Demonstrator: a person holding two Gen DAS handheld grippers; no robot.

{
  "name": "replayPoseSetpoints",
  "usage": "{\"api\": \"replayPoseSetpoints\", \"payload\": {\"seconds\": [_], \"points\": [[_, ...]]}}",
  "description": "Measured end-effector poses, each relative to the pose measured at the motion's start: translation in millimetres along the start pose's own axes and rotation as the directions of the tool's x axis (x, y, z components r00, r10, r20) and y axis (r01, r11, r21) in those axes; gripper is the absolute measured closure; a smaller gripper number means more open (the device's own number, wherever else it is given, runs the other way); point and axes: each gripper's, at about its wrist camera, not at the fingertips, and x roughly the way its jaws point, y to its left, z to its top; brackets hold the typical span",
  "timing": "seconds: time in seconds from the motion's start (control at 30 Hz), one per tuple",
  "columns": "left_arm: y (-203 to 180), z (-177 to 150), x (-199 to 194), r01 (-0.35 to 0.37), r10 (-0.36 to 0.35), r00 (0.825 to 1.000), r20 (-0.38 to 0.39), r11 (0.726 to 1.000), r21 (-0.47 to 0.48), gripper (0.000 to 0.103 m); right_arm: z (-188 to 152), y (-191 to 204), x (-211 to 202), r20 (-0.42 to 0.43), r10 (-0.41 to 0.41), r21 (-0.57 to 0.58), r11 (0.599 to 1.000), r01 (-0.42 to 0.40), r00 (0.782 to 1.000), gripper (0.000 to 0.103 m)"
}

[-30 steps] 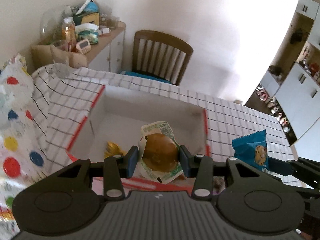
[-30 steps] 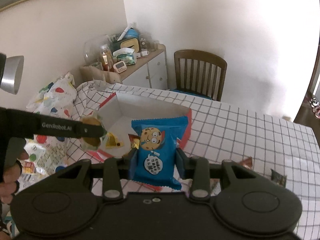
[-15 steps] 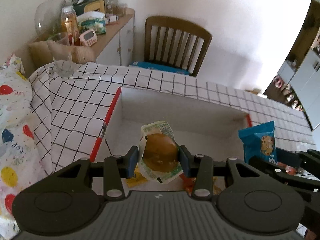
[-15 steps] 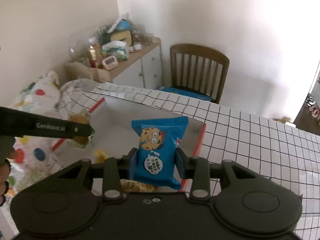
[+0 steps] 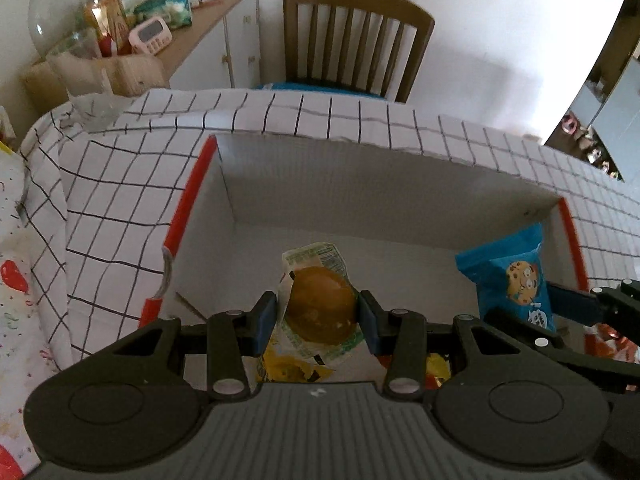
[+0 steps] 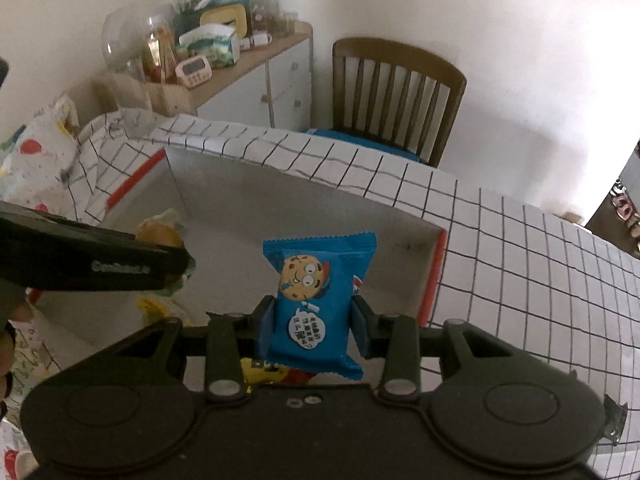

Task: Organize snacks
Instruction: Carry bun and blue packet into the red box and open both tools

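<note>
My left gripper is shut on a wrapped brown bun and holds it over the open white box with red rims. My right gripper is shut on a blue cookie packet and holds it over the box's right half; the packet also shows in the left wrist view. The left gripper and bun appear at the left of the right wrist view. Yellow snack packets lie on the box floor under the grippers.
The box sits on a table with a checked cloth. A wooden chair stands behind the table. A cluttered sideboard and a glass jar are at the far left. A small wrapper lies on the cloth at right.
Both grippers have moved forward and down over the box, each still holding its snack. The box now fills more of both views.
</note>
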Motion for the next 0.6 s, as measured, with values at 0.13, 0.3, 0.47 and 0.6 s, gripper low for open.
{"api": "replayPoseSetpoints", "payload": {"seconds": [0.13, 0.3, 0.47, 0.6], "points": [[0, 1, 13, -0.001, 0.001, 1.0, -0.028, 1.0, 0.008, 0.06, -1, 2, 12, -0.029, -0.001, -0.006, 1.0, 0.001, 1.0, 0.065], [1, 1, 25, 0.002, -0.002, 0.997, -0.079, 1.0, -0.001, 0.059, -1, 5, 20, -0.051, 0.0, -0.008, 1.0, -0.001, 0.999, 0.065], [-1, -1, 25, -0.004, 0.005, 0.997, -0.072, 1.0, 0.006, 0.059, -1, 4, 22, -0.055, 0.0, 0.0, 1.0, 0.0, 0.998, 0.061], [-1, 1, 16, -0.002, 0.001, 0.999, -0.049, 1.0, -0.005, 0.039, -2, 4, 18, -0.05, -0.001, 0.007, 1.0, 0.002, 0.999, 0.053]]}}
